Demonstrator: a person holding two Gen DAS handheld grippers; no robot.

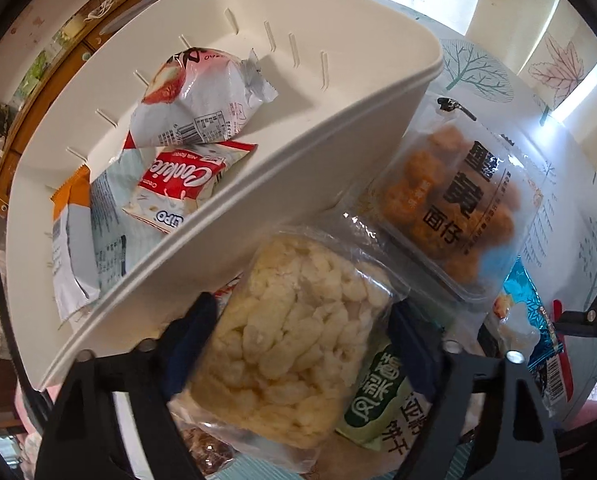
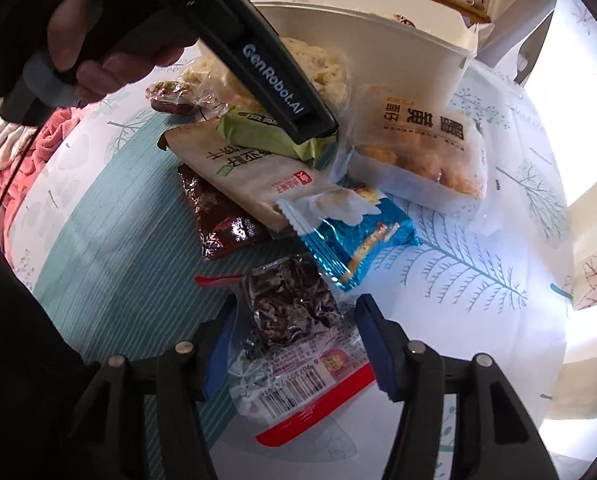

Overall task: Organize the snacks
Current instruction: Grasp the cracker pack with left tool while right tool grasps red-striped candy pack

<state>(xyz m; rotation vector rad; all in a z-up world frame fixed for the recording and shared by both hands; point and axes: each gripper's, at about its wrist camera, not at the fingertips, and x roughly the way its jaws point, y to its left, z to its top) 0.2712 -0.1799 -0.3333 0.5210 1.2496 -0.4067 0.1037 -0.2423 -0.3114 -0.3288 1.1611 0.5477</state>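
Both grippers reach for packets on the bench beside the bin [image 1: 258, 184]. The left gripper [image 1: 298, 344] has jaws apart around the rice cracker pack [image 1: 290, 340]; the right gripper [image 2: 294, 340] has jaws apart around the dark snack packet [image 2: 290, 312]. Next, I think, each must clamp and lift.

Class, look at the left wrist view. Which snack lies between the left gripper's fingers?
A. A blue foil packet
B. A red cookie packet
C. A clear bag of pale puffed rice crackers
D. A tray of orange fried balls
C: the clear cracker bag sits between the left gripper fingers, outside the white bin, beside the orange tray.
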